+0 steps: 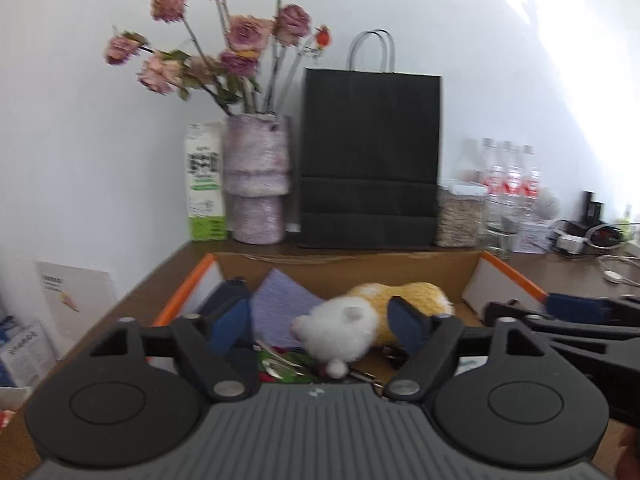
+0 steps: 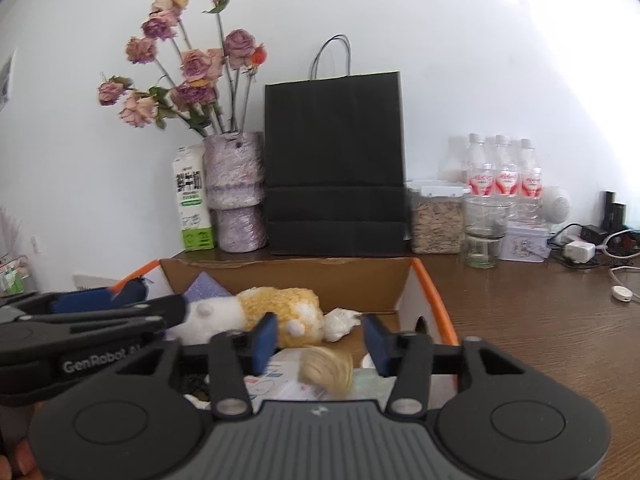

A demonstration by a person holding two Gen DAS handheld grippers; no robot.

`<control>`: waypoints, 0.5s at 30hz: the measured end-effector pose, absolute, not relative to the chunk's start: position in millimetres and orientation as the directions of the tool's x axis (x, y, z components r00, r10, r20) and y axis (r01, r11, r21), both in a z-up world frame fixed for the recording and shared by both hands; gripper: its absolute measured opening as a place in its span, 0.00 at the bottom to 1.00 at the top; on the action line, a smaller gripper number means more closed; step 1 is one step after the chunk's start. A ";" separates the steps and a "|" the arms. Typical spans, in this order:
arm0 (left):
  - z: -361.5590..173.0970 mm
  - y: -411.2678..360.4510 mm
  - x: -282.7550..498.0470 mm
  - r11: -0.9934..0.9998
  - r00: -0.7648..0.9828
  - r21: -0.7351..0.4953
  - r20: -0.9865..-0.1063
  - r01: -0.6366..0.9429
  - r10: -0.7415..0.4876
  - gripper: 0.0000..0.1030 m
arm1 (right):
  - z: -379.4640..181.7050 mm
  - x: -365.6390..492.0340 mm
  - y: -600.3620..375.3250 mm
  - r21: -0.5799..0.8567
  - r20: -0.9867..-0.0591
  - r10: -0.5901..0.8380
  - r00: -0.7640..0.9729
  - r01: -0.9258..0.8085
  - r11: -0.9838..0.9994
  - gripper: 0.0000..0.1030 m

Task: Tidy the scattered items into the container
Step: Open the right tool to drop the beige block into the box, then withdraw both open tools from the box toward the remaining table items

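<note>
We held two claws side by side over an open cardboard box (image 1: pixel 472 270) with orange-edged flaps, standing on a brown wooden table (image 2: pixel 540 320). The box was our landmark.

Inside the box lay a plush toy (image 1: pixel 360 320), white at the head and yellow at the body. Its long axis ran across the box, head towards the left wall and body towards the right. It rested on other things already in the box: a purple cloth (image 1: pixel 280 304) towards the far left corner, papers and a tuft of blond hair (image 2: pixel 328 368) near the front.

The left claw (image 1: pixel 320 328) stood wide open just above the toy's white head, one blue pad on either side and neither pressing on it. The right claw (image 2: pixel 320 338) stood open too, over the toy's yellow rear, with nothing between its pads. We judged the toy had been let go into the box, and that both hands were equally near it.

Both claws pointed slightly downward towards the far wall of the box, level with each other, the right one just beside the left.

Behind the box stood a milk carton (image 2: pixel 192 200), a vase of dried roses (image 2: pixel 236 192), a black paper bag (image 2: pixel 334 164), a jar of seeds (image 2: pixel 436 220) and water bottles (image 2: pixel 504 172). We saw no loose item left on the table near the box.
</note>
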State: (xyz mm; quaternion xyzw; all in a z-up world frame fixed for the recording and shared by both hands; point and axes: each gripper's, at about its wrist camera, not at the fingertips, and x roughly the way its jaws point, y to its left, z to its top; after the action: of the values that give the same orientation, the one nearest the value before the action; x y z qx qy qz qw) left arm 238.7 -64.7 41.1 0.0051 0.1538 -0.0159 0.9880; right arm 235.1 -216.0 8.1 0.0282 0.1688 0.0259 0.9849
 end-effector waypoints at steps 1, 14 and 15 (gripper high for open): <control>41.9 -62.1 238.6 1.000 0.954 -0.002 -0.299 0.009 -0.009 0.89 | 8.7 234.7 -217.2 0.059 -0.326 0.038 0.945 -0.019 0.998 0.77; 44.9 -51.4 238.0 0.998 0.954 -0.060 -0.299 -0.010 -0.009 1.00 | 11.4 231.5 -227.9 0.107 -0.298 0.019 0.954 0.014 0.994 0.99; 44.8 -51.4 237.7 0.998 0.955 -0.062 -0.297 -0.010 -0.009 1.00 | 11.5 231.6 -227.5 0.106 -0.298 0.018 0.955 0.014 0.994 0.99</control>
State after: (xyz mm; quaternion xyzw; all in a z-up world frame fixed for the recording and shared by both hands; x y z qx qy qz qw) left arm 237.7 -51.4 44.8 -0.0312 0.1505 0.0001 0.9881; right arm 231.6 -227.5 11.5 0.0535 0.1508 0.0011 0.9871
